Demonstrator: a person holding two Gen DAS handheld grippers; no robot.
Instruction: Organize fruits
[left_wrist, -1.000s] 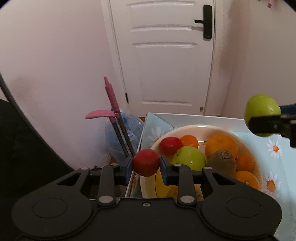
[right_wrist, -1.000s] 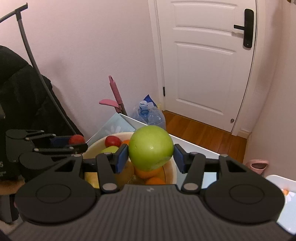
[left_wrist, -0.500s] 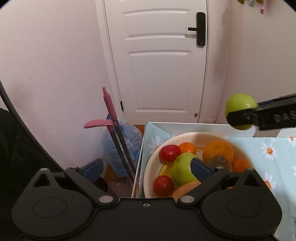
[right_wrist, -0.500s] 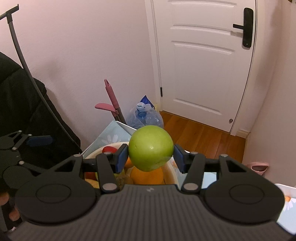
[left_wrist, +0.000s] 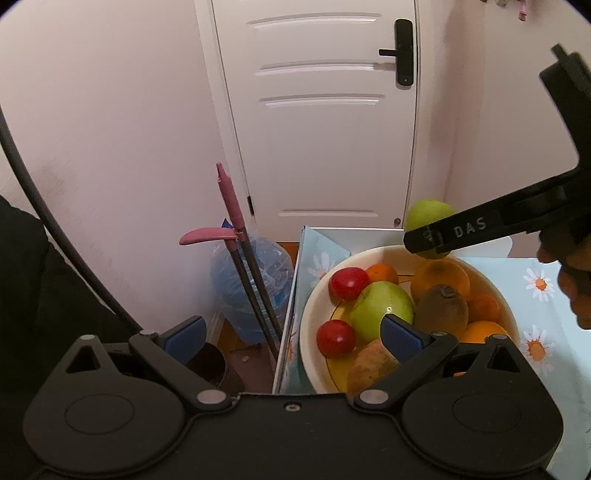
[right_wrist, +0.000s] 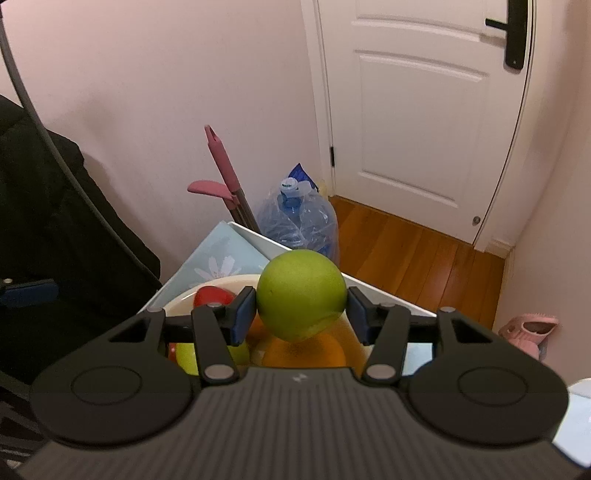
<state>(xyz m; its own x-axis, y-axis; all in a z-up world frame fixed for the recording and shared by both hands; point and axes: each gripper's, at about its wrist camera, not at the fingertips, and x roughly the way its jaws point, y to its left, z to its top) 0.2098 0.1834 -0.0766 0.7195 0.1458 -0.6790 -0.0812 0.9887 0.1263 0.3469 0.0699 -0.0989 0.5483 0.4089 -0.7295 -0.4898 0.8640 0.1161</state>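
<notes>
A cream bowl (left_wrist: 312, 295) on the daisy-print table holds two red fruits, one near the front (left_wrist: 335, 338) and one behind it (left_wrist: 348, 282), a green apple (left_wrist: 380, 308), oranges, a kiwi and a brown fruit. My left gripper (left_wrist: 293, 338) stands wide open above the bowl's left rim with nothing between its pads. My right gripper (right_wrist: 301, 308) is shut on another green apple (right_wrist: 301, 291) and hangs over the bowl's far side. That held apple (left_wrist: 428, 218) shows in the left wrist view above the bowl's rear rim.
The table's left edge (left_wrist: 291, 295) drops off beside the bowl. On the floor past it stand a pink-handled mop (left_wrist: 232, 206) and a blue water jug (right_wrist: 299, 218). A white door (left_wrist: 317, 110) and pink walls lie beyond. A dark garment (right_wrist: 55, 221) hangs left.
My left gripper opened and the red fruit it held now lies at the bowl's front. My right gripper, still holding the green apple, moved left and lower over the bowl.
</notes>
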